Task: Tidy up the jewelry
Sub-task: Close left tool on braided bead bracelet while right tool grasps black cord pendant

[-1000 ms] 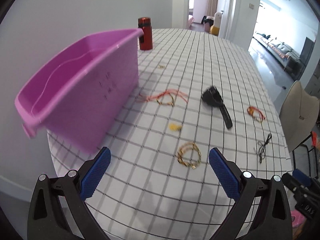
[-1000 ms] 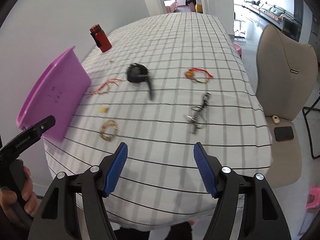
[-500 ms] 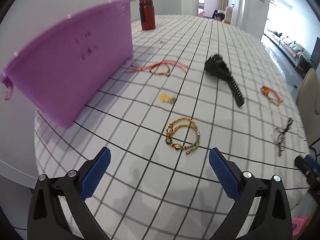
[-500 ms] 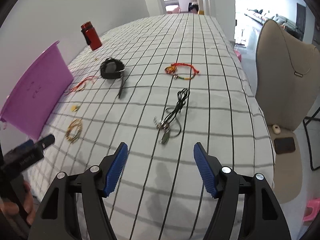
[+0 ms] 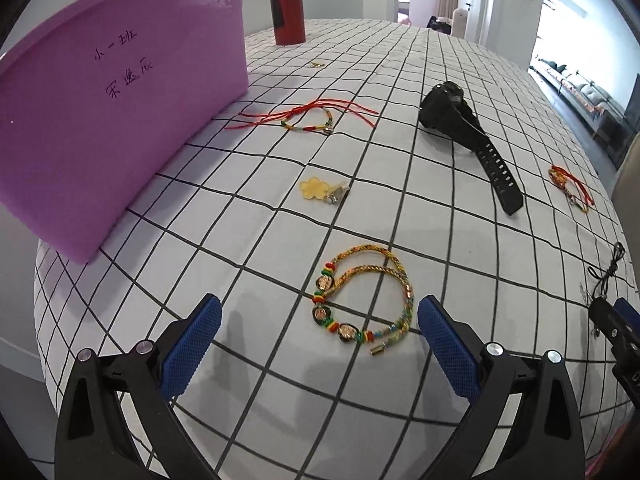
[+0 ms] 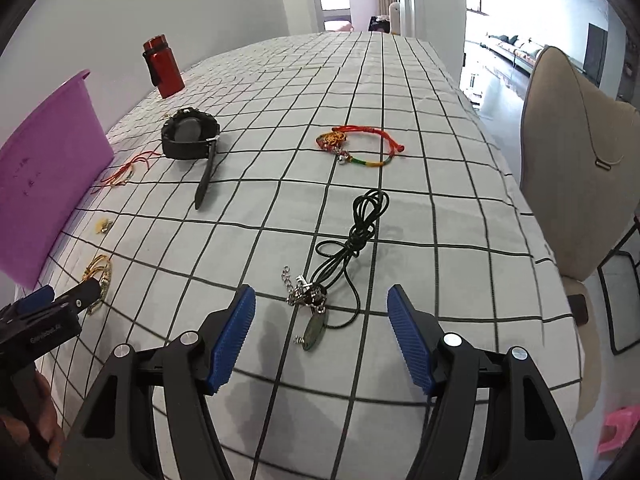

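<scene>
A gold braided bracelet (image 5: 362, 294) with coloured beads lies on the checked tablecloth between the blue pads of my left gripper (image 5: 319, 334), which stands open just above it. A black cord necklace (image 6: 347, 256) with an oval pendant lies between the wide-apart pads of my open right gripper (image 6: 321, 338). Farther off lie a red-string bracelet (image 5: 310, 118), a yellow flower charm (image 5: 320, 190), a black watch (image 5: 464, 128) and another red-string bracelet (image 6: 360, 146). The purple tub (image 5: 112, 92) stands at the left.
A red bottle (image 5: 287, 10) stands at the far left of the table. A tiny gold piece (image 5: 318, 65) lies near it. A beige chair (image 6: 576, 176) stands by the table's right edge. The left gripper's tip (image 6: 60, 304) and a hand show in the right wrist view.
Both grippers have come down toward the table. The gold bracelet now lies between the left pads and the black cord necklace between the right pads. Both pairs of jaws stayed equally wide.
</scene>
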